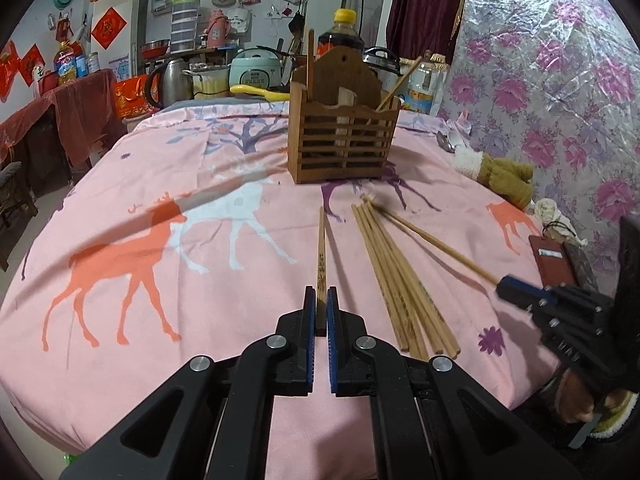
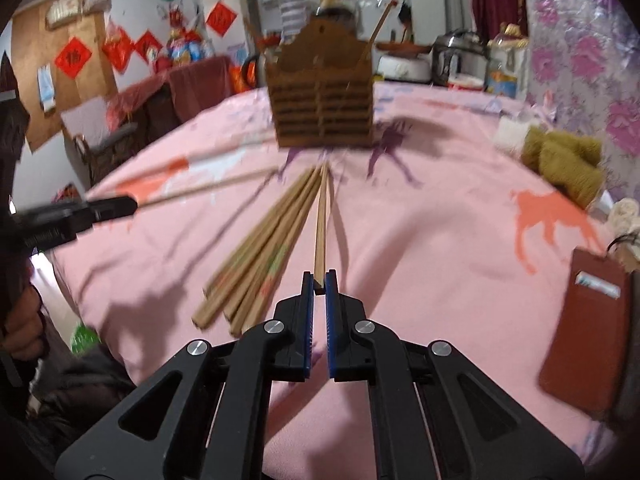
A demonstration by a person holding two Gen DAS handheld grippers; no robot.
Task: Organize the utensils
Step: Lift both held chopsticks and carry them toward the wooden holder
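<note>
A wooden slatted utensil holder [image 1: 344,136] stands on the pink tablecloth, with a chopstick or two in it; it also shows in the right wrist view [image 2: 322,96]. Several loose chopsticks [image 1: 396,276] lie in a bundle in front of it, also seen in the right wrist view [image 2: 260,252]. My left gripper [image 1: 320,300] is shut on one chopstick [image 1: 321,252] pointing toward the holder. My right gripper [image 2: 319,280] is shut on another chopstick [image 2: 321,224]; it shows in the left wrist view [image 1: 504,282] at the right.
A brown card wallet [image 2: 584,332] and an olive plush toy [image 1: 508,178] lie at the table's right edge. Bottles, a kettle and rice cookers stand behind the holder. A metal spoon [image 1: 446,142] lies near the flowered wall.
</note>
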